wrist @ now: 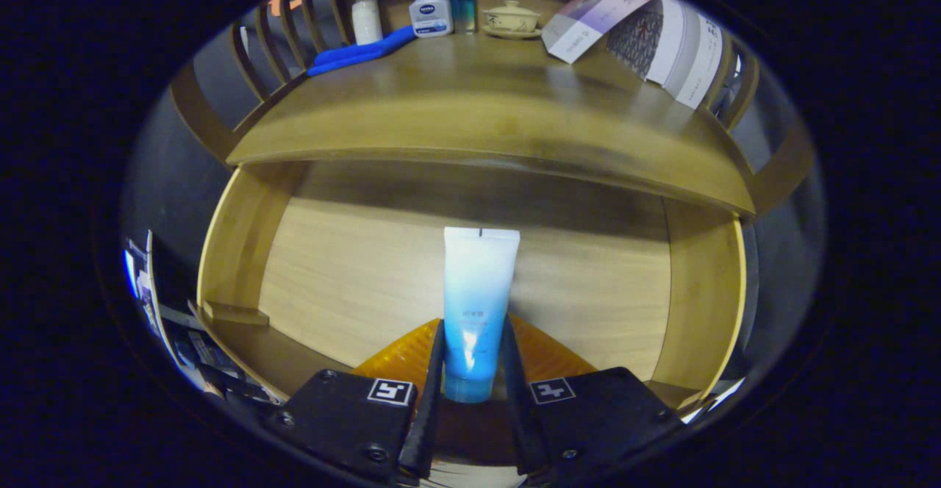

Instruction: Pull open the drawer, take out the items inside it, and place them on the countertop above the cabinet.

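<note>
A white-to-blue squeeze tube point(475, 304) stands out from between my fingers, its blue cap end toward me and its flat crimped end pointing away. My gripper point(472, 348) is shut on the tube, both fingers pressing its lower blue part. Below it lies the pulled-open wooden drawer point(353, 282), whose floor is bare around the tube. Above the drawer runs the wooden countertop point(470, 113).
At the back of the countertop stand a white pump bottle point(365, 16), a white jar with a blue lid point(431, 15), a blue bottle point(463, 4) and a lidded ceramic cup point(512, 18). A blue cloth point(360, 53) lies left, folded leaflets point(647, 32) right. Slatted rails flank the countertop.
</note>
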`<state>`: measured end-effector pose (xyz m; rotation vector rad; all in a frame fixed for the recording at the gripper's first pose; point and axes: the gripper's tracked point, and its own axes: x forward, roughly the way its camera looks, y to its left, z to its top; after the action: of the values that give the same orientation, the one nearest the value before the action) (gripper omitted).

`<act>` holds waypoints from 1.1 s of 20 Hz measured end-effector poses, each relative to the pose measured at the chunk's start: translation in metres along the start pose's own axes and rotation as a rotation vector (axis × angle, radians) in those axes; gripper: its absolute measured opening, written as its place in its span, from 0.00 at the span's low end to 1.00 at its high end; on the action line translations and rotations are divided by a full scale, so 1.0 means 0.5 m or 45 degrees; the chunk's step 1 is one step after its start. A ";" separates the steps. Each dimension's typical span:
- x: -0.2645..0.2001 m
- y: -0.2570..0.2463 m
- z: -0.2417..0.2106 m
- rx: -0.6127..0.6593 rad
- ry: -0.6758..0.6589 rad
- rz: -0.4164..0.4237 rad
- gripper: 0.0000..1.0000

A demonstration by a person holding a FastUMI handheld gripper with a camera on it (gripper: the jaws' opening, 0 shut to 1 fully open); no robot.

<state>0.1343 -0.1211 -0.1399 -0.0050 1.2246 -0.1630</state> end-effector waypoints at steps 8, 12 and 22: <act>-0.084 0.002 0.073 -0.009 -0.105 0.017 0.44; -0.111 0.001 0.142 0.001 -0.165 0.009 0.44; -0.089 0.023 0.320 0.004 -0.268 -0.046 0.44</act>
<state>0.2706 -0.1174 -0.0447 -0.0408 1.0148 -0.1907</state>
